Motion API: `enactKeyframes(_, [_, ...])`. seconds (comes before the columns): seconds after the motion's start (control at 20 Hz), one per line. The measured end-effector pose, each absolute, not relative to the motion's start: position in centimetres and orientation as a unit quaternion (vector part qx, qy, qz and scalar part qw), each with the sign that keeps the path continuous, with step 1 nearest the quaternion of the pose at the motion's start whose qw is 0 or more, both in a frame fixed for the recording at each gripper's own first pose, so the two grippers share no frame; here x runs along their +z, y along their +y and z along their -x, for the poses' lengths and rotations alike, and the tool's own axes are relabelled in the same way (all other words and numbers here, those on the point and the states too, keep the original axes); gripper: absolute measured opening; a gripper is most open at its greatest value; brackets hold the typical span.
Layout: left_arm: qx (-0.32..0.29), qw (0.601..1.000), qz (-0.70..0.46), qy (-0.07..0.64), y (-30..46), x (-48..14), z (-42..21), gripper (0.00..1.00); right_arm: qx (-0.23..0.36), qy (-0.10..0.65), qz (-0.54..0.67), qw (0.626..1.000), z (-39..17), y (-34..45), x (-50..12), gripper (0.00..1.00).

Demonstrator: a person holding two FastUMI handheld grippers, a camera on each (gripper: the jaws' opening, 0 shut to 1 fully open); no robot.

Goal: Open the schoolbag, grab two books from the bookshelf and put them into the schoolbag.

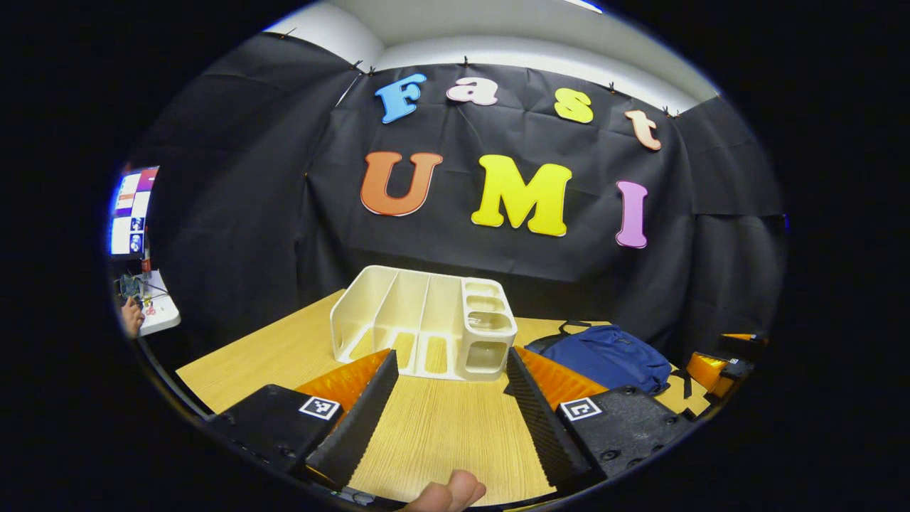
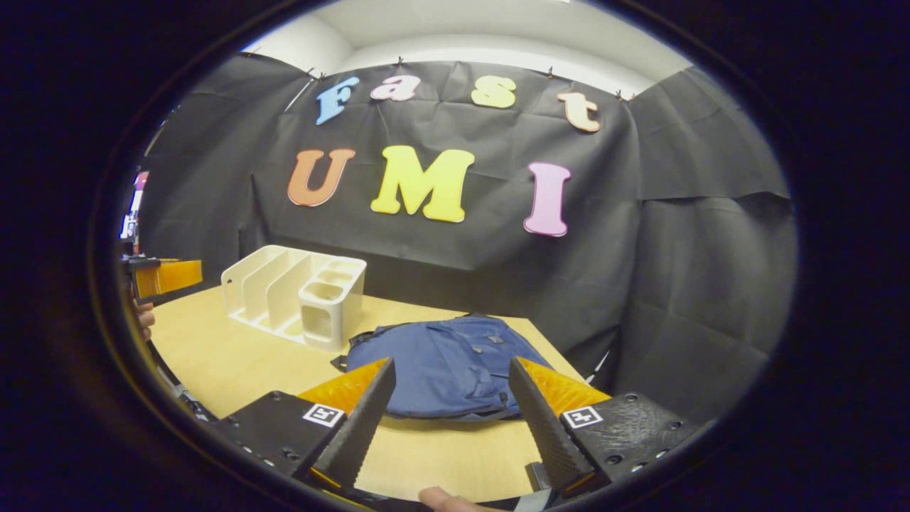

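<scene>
A white plastic bookshelf (image 1: pixel 426 323) with upright dividers and small cubbies stands on the wooden table, straight ahead of my left gripper (image 1: pixel 451 360); its slots hold no books. The left fingers stand wide open over bare table. To the right lies a blue schoolbag (image 1: pixel 604 355), flat and zipped. In the right gripper view the schoolbag (image 2: pixel 448 366) lies just beyond my right gripper (image 2: pixel 451 366), whose fingers are spread open with nothing between them. The bookshelf (image 2: pixel 295 293) is at the left there. The other gripper (image 2: pixel 160 277) shows at the far left edge.
The wooden table (image 1: pixel 441 434) runs to the black cloth wall behind. A monitor (image 1: pixel 131 210) and a small white side table (image 1: pixel 158 309) sit at the far left. A fingertip (image 1: pixel 451 492) shows at the bottom of the left gripper view.
</scene>
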State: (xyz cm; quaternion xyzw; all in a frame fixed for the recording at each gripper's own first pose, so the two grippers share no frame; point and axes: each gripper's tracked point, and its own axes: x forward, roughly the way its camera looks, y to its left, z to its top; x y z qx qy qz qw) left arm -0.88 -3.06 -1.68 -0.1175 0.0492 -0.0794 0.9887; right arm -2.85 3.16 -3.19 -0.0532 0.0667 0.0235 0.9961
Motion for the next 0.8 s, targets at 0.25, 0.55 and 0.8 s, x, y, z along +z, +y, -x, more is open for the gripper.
enactKeyframes(0.25, [-0.082, 0.991, 0.093, 0.045, -3.3, -1.0, 2.3, 0.97, 0.018, 0.047, 0.046, 0.998, 4.5, 3.4, -2.7, 0.95])
enactKeyframes(0.55, [-0.064, 0.993, 0.087, 0.051, -2.6, -1.3, 2.6, 0.97, 0.011, 0.065, 0.019, 0.998, 4.8, 1.4, -4.6, 0.95])
enactKeyframes(0.8, [-0.072, 0.991, 0.095, 0.053, -3.1, -1.8, 2.1, 0.97, 0.005, 0.085, 0.011, 0.996, 3.8, 0.0, -5.7, 0.95])
